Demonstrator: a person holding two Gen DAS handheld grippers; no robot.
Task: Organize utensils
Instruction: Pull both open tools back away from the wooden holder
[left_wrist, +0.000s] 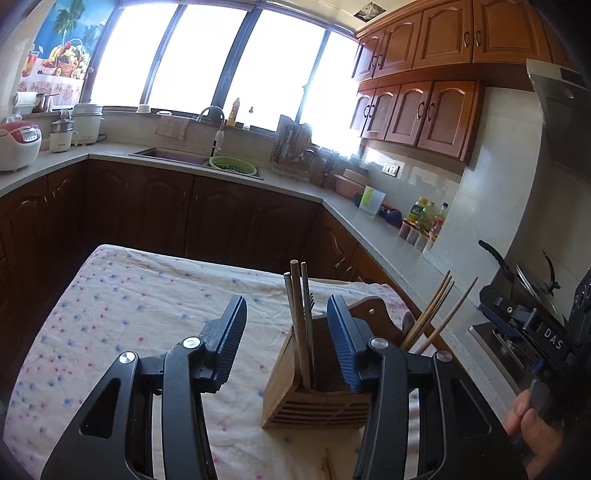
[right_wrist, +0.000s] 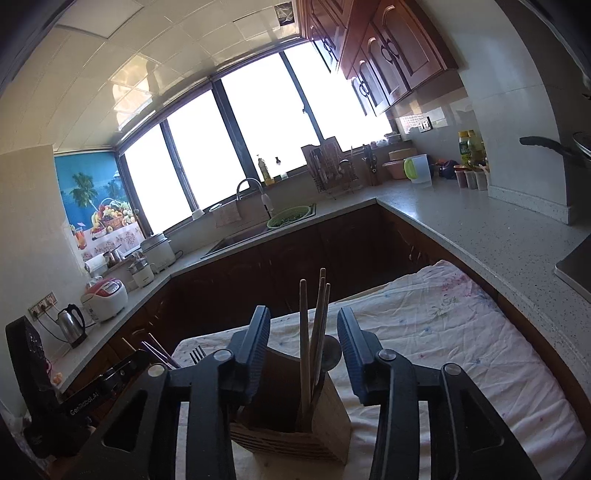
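- Your left gripper (left_wrist: 286, 334) is released: its blue-padded jaws stand wide apart with nothing between the pads. It hangs above the near part of the cloth-covered table (left_wrist: 129, 314).
- Your right gripper (right_wrist: 303, 349) is likewise released, its jaws spread with nothing clamped. It hangs directly over the wooden utensil holder (right_wrist: 291, 424), whose contents rise into the gap between the jaws.
- The wooden utensil holder (left_wrist: 317, 391) stands upright on the floral cloth, on the near right part of the table as your left wrist view shows it, partly hidden behind the left gripper's right finger.
- In its left compartment stand the metal-handled utensils (left_wrist: 301, 325), upright; fork tines show just behind them.
- In its right compartment stand the wooden chopsticks (left_wrist: 432, 314), leaning to the right. In the right wrist view the chopsticks (right_wrist: 314, 328) rise between your right gripper's jaws, with a round spoon bowl beside them.
- Whether any utensil touches a pad of the right gripper cannot be told.
- Your right hand (left_wrist: 532, 424) shows at the right edge of the left wrist view, gripping the right tool's handle.
- Far behind: a sink (left_wrist: 173, 155) with a green colander (left_wrist: 232, 165) beside it, a rice cooker (left_wrist: 16, 146) far left, and condiment bottles (left_wrist: 424, 214) on the right counter.
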